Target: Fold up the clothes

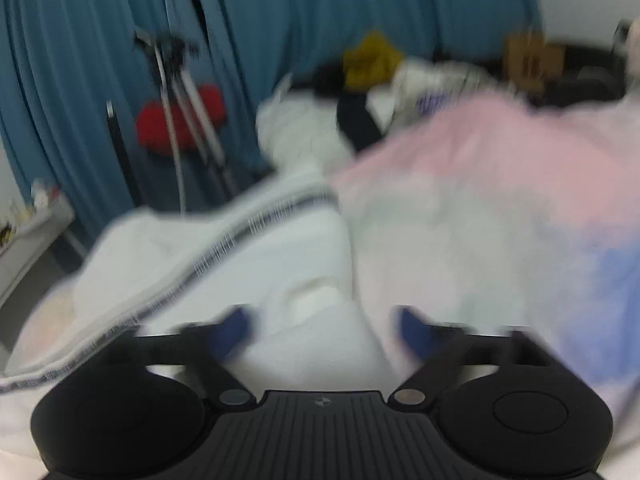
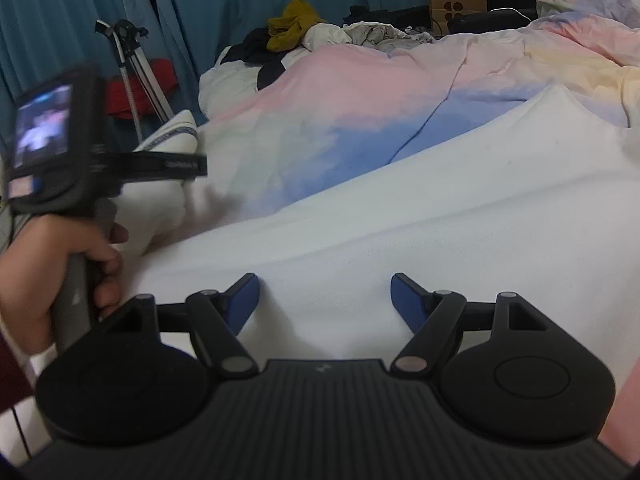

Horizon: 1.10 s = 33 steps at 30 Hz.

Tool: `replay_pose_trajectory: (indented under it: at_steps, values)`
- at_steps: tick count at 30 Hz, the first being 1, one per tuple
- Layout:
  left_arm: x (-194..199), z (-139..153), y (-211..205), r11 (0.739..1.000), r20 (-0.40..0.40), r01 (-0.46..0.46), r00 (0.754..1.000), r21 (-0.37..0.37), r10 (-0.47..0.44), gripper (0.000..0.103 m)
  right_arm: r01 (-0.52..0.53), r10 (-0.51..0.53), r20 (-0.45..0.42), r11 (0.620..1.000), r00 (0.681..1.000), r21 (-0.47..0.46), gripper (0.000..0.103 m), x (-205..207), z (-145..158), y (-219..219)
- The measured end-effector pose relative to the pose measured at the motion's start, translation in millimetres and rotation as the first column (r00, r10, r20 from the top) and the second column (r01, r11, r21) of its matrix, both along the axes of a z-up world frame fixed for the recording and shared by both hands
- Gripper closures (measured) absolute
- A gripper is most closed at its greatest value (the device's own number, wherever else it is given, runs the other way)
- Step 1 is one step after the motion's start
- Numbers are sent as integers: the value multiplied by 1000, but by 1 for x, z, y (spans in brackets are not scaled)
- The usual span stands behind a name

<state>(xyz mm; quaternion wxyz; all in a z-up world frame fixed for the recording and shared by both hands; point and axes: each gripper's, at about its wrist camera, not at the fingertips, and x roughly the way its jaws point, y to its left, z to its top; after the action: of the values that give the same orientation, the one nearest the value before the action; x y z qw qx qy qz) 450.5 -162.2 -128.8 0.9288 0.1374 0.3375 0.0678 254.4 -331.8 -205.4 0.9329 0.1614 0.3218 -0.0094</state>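
The white garment (image 2: 400,216) lies spread flat on the pastel duvet (image 2: 360,92), and both the left gripper (image 1: 320,332) and right gripper (image 2: 325,300) hover over it, jaws apart and empty, apparently ready to pinch an edge for folding.

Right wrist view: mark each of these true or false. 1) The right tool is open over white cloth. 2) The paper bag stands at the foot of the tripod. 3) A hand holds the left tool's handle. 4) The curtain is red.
1) True: the right tool stands open over the white cloth, gripping nothing.
2) False: the paper bag stands behind the bed, far from the tripod.
3) True: a hand grips the left tool.
4) False: the curtain is blue.
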Motion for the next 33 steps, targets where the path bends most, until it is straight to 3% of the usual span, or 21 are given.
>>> replay_pose_trajectory:
  at_steps: [1, 2, 3, 7, 10, 12, 14, 16, 18, 20, 21, 22, 25, 26, 28, 30, 33]
  values:
    - [11, -8, 0, 1000, -39, -19, 999, 9, 19, 47, -1, 1, -2, 1000, 1000, -7, 27, 2, -3, 0]
    - [12, -5, 4, 1000, -30, -25, 999, -11, 25, 59, -2, 2, -3, 1000, 1000, -14, 26, 3, -4, 1]
    - [13, -3, 9, 999, -22, -32, 999, -32, 31, 79, -4, 4, 1, 1000, 1000, -20, 26, 3, -4, 2]
    - [-5, 45, 49, 981, 57, -60, 996, -184, 72, 87, -11, 11, 8, 999, 1000, -34, 26, 3, -4, 4]
    - [-31, 90, 103, 952, 158, -121, 973, -283, 170, 87, -16, 17, 7, 1000, 1000, -25, 27, 1, -1, 4]
    - [-47, 107, 155, 904, 176, -206, 941, -374, 287, 87, -18, 19, 9, 1000, 1000, -25, 27, -1, 1, 5]
    - [-63, 123, 207, 840, 182, -282, 898, -464, 402, 87, -23, 24, 12, 999, 1000, -30, 27, -3, 3, 8]
    - [-81, 122, 253, 773, 147, -365, 853, -520, 501, 87, -29, 29, 13, 999, 999, -39, 27, -4, 4, 10]
    - [-105, 113, 302, 678, 89, -455, 791, -578, 606, 87, -33, 33, 13, 998, 999, -48, 27, -4, 4, 13]
    - [-127, 94, 344, 608, 25, -528, 743, -592, 669, 87, -37, 38, 16, 998, 999, -52, 27, -5, 4, 15]
    - [-135, 83, 360, 585, -13, -550, 735, -596, 678, 87, -41, 42, 21, 998, 999, -52, 27, -5, 5, 16]
    - [-143, 67, 377, 545, -58, -562, 727, -623, 684, 87, -47, 48, 27, 998, 998, -52, 27, -4, 5, 17]
    - [-167, 43, 404, 467, -81, -510, 733, -722, 676, 81, -69, 71, 45, 997, 996, -47, 27, -4, 5, 21]
    - [-172, 42, 408, 474, -61, -484, 745, -736, 665, 79, -78, 80, 51, 996, 995, -44, 27, -4, 5, 23]
    - [-180, 49, 406, 523, -23, -465, 763, -714, 646, 71, -102, 105, 71, 994, 992, -39, 27, -5, 7, 27]
    - [-191, 63, 390, 602, 34, -437, 791, -668, 611, 51, -128, 130, 94, 991, 987, -36, 27, -7, 10, 30]
    - [-209, 85, 366, 710, 113, -389, 829, -587, 548, 40, -172, 175, 124, 984, 977, -33, 27, -12, 15, 37]
